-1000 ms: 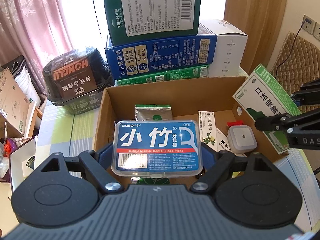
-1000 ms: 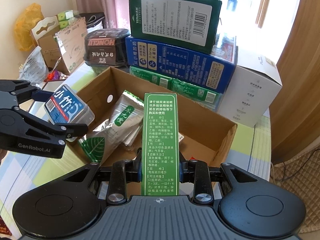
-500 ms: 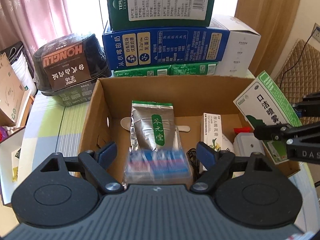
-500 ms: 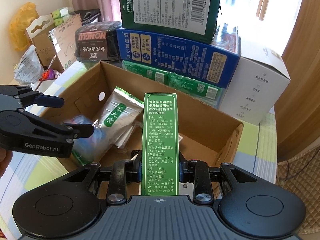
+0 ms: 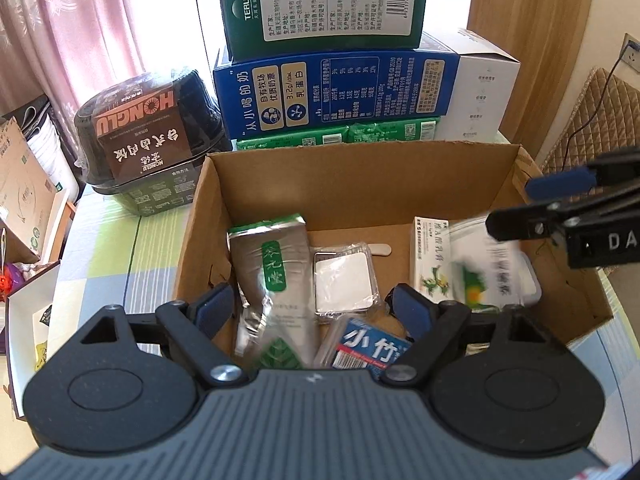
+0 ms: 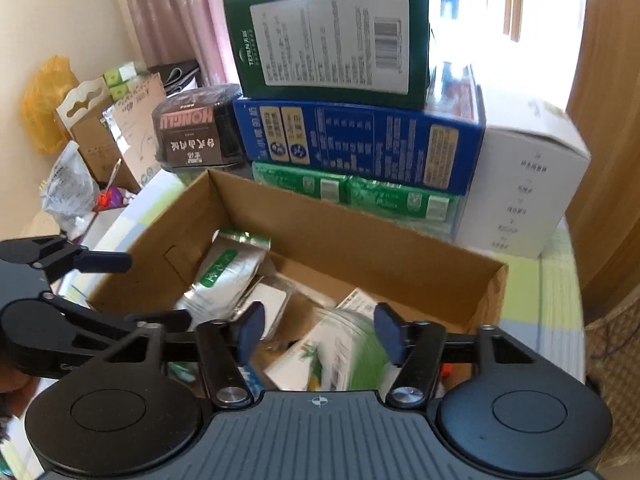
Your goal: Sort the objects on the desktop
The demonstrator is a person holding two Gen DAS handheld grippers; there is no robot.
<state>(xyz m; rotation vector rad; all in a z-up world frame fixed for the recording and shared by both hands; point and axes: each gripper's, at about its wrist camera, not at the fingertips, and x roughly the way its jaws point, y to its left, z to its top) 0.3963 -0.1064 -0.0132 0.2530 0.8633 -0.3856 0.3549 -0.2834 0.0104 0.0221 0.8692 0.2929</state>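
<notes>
An open cardboard box point(image 5: 360, 148) point(image 6: 352, 216) lies under both grippers. My left gripper point(image 5: 312, 310) is open, nothing between its pads. Just below it, the blue floss-pick box point(image 5: 372, 350) lies inside the cardboard box. My right gripper point(image 6: 320, 330) has its jaws opening. The green-and-white medicine box point(image 6: 344, 352) is a blur below and between its pads, loose from them; in the left wrist view the medicine box point(image 5: 480, 280) drops at the box's right end. A silver tea pouch point(image 5: 276, 280), a clear plastic case point(image 5: 344, 280) and a white tube carton point(image 5: 432, 256) also lie inside.
Behind the cardboard box stand stacked cartons: a green one point(image 5: 328, 0) on a blue milk carton point(image 5: 336, 92), with a white box point(image 5: 484, 96) beside them. A black lidded tub point(image 5: 152, 140) sits at the back left. More boxes and bags crowd the left edge point(image 6: 100, 140).
My left gripper let go of the floss-pick box, which fell into the cardboard box. My right gripper's jaws parted and the green medicine box dropped out of them.
</notes>
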